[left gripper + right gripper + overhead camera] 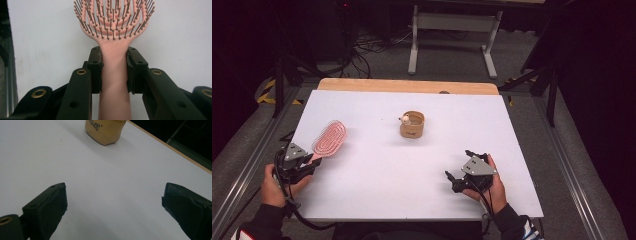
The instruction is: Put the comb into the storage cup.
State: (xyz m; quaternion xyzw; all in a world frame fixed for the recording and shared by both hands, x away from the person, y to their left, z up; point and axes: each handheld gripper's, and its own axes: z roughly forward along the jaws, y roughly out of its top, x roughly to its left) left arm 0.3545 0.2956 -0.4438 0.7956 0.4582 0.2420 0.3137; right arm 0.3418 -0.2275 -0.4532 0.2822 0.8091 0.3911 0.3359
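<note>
Left gripper view shows the left gripper [113, 67] with its jaws clamped on the handle of the pink hairbrush [114, 30], whose bristled head lies over the white worktop [377, 175] at its left edge. The right gripper [113, 205] hovers with jaws wide apart, a tan cup [105, 131] ahead.

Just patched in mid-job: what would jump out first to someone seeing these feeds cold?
The pink hairbrush at the table's left, its handle clamped between the left gripper's fingers, bristles up. Next, the small tan container standing alone near the middle of the white table, with something small and pale at its rim. The right gripper sits open near the front right, pointing toward that container.
</note>
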